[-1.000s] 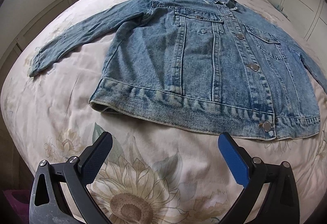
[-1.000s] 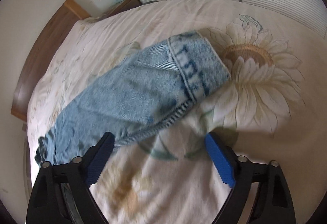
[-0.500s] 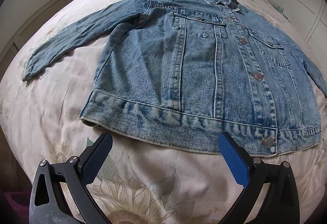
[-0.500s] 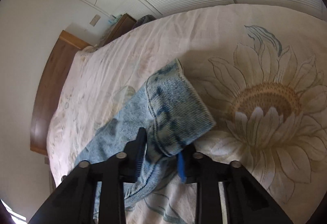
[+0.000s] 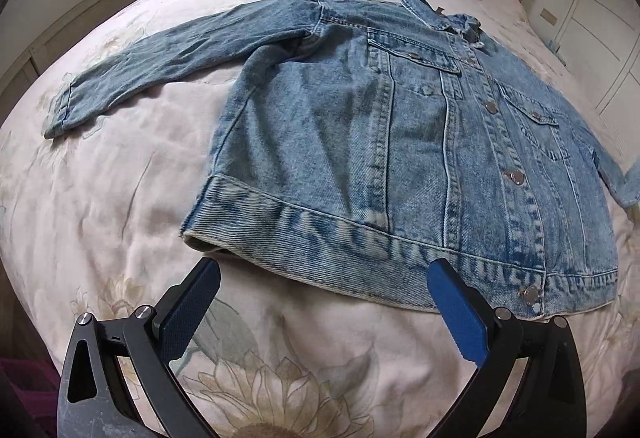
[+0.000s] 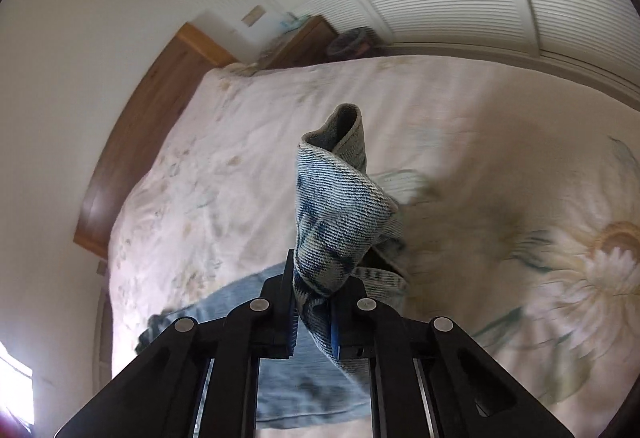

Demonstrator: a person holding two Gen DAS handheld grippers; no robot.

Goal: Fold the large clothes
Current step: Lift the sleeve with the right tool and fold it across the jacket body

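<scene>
We had the right gripper pinching the jacket cuff, which stuck up beyond its jaws. The left gripper was spread, hem just ahead. Risk: stiff denim might slip out or drag the body askew.

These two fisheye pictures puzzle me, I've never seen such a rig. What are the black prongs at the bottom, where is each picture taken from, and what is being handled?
No robot here: a person carries a two-finger gripper in each hand, and each gripper has a camera looking along its fingers.

The left wrist view shows the left gripper, jaws wide apart and holding nothing, above the hem of a denim jacket. The jacket lies buttoned, front up, on a bed with a floral bedspread, one sleeve stretched out to the picture's left.

The right wrist view shows the right gripper shut on the cuff of the other sleeve, raised off the bedspread.
</scene>
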